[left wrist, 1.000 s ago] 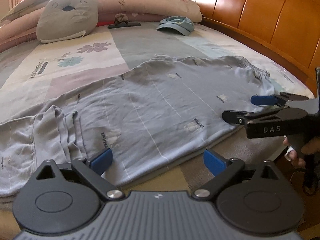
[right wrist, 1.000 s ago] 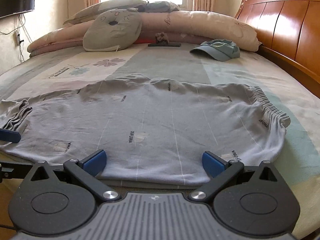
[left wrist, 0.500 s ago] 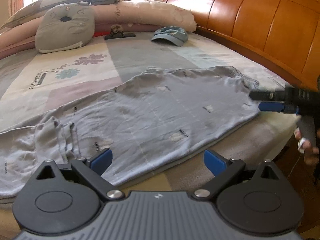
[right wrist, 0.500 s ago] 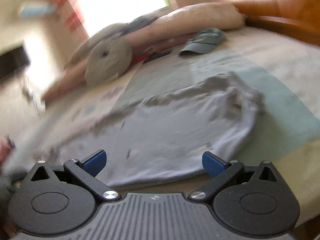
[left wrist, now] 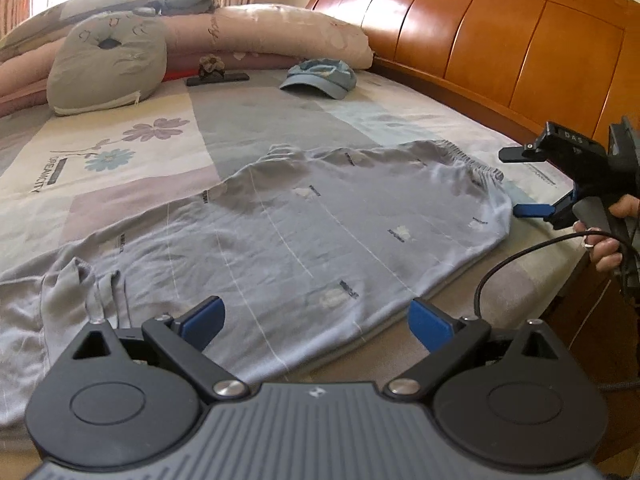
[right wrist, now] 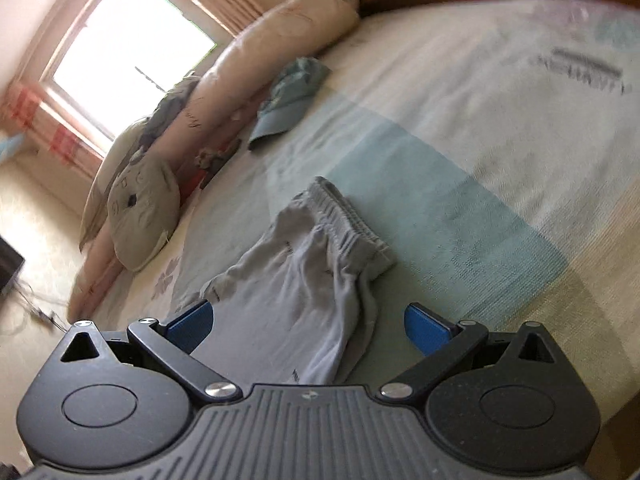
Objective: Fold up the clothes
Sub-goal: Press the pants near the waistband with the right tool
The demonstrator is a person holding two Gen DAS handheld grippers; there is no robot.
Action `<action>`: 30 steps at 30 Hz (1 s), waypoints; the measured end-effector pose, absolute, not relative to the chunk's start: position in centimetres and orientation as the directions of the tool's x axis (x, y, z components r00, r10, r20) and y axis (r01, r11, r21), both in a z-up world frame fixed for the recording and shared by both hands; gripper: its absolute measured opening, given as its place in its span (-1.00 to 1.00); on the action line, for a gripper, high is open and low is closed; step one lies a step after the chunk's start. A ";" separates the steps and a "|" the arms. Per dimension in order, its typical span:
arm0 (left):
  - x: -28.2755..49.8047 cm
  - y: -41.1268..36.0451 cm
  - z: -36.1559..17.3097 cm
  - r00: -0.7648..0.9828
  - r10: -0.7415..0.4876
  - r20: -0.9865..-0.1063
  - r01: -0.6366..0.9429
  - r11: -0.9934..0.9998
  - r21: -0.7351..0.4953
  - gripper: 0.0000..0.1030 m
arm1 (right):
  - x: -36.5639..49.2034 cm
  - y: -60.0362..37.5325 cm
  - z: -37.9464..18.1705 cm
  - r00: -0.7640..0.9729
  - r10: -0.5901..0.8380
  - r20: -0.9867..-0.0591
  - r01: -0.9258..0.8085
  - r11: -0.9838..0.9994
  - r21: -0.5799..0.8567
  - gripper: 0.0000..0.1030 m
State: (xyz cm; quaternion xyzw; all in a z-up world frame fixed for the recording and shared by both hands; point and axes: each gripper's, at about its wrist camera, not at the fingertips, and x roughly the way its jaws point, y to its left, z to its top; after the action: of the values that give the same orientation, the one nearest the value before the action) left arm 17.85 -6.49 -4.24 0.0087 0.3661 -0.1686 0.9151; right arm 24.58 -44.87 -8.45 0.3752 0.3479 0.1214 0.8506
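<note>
Trousers (left wrist: 304, 232): pale blue-grey, spread flat along the near edge of the bed (left wrist: 248, 128). Long axis runs left to right across your view. Elastic waistband (left wrist: 476, 164) at the right end, legs bunched in loose folds at the left end (left wrist: 80, 292). They look to lie doubled, one leg on the other, but the layers are hard to separate from here.

Left gripper (left wrist: 316, 320): jaws wide apart, holding nothing. It sits at the near hem, roughly mid-length, with cloth directly ahead of it and the bunched legs off to its left.

Right gripper (right wrist: 308, 322): jaws also wide apart, empty. In the left wrist view you see it turned on its side, just off the waistband end of the cloth, one blue pad low near the corner of the cloth. Its own view is tilted and blurred; the waistband (right wrist: 348, 216) lies straight ahead between the pads, with cloth running back under the gripper body.

Key relation: waistband is yours on the right, leg ends are yours on the left. Each gripper is nearest its own end, so neither needs to cross.

Judgement: the garment lies full length, not yet shortened end to end. A cap (left wrist: 320, 78) and a cushion (left wrist: 108, 64) sit far back, well apart from the work.
</note>
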 end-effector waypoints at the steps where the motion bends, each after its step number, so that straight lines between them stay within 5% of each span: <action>1: 18.4 -6.4 -4.0 0.669 -0.303 -0.679 0.317 0.942 -0.108 0.90 | 24.9 -45.4 -8.6 0.728 0.469 -0.501 0.073 0.673 0.736 1.00; 13: 24.8 -6.7 -0.6 0.600 -0.322 -0.732 0.375 0.922 -0.099 0.90 | 28.6 -47.2 -8.9 0.712 0.475 -0.517 0.209 0.560 0.801 1.00; 30: 30.0 -10.6 4.4 0.550 -0.406 -0.730 0.531 0.845 -0.070 0.90 | 28.6 -45.9 -9.5 0.745 0.494 -0.447 0.130 0.550 0.825 1.00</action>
State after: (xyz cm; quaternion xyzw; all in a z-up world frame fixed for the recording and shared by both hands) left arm 30.02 -10.63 4.37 0.0796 0.3922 -0.2670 0.8767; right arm 28.56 -45.91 -9.54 0.4609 0.3388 0.1119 0.8125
